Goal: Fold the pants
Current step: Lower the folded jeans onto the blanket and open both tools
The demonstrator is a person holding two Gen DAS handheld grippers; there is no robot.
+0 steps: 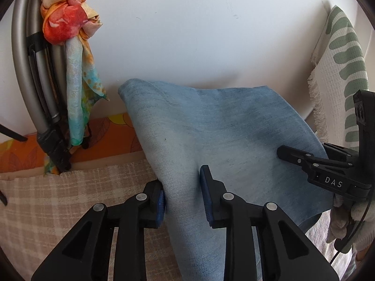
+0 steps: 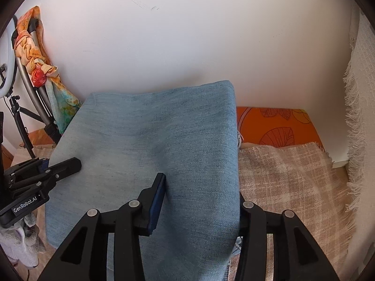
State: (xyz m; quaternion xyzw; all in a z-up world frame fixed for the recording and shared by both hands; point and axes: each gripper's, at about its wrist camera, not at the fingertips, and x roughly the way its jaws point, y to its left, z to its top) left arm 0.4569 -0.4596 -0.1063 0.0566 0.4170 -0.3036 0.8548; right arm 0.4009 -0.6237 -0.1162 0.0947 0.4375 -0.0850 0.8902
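Note:
The light blue denim pants are lifted off the bed, stretched between my two grippers in front of the white wall. My left gripper is shut on the left edge of the pants, a thick fold between its blue pads. My right gripper is shut on the right edge of the pants; its right finger is hidden behind the cloth. Each gripper shows in the other's view: the right one at the right, the left one at the left.
A beige checked blanket covers the bed, with an orange leaf-print sheet at the wall. A colourful scarf hangs on a grey frame at the left. A white and green fringed cloth hangs at the right. A tripod stands far left.

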